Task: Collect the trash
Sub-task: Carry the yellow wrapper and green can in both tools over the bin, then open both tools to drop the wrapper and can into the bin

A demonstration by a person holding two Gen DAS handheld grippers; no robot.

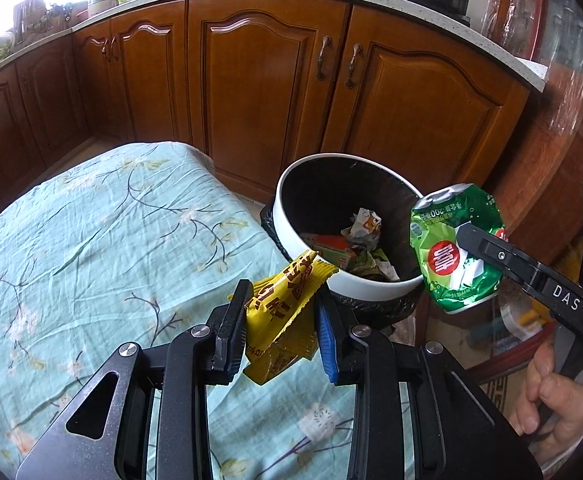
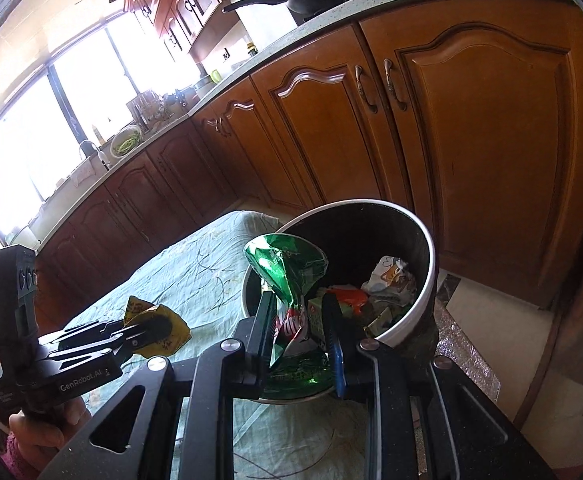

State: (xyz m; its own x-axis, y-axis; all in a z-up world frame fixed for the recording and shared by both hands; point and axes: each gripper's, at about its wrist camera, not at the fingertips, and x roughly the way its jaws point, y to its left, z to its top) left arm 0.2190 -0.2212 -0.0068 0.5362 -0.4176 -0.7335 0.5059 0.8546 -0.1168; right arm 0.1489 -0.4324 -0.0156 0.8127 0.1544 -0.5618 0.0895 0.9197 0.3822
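Left gripper (image 1: 279, 316): matte black frame of linked bars with triangular cut-outs and round silver screw heads at the pivots. One finger (image 1: 233, 320) carries a black pad, the other a blue pad (image 1: 325, 340). Seen from the right wrist, its side bears white "GenRobot.AI" lettering, with a boxy black housing behind.

Right gripper (image 2: 297, 328): same black construction and silver screws, blue pad on one finger (image 2: 337, 356). Its arm reads "DAS" in white.

Right hand (image 1: 551, 392): bare skin, fingers curled on the handle. Left hand (image 2: 37, 436): bare skin, pink knitted cuff at the wrist.
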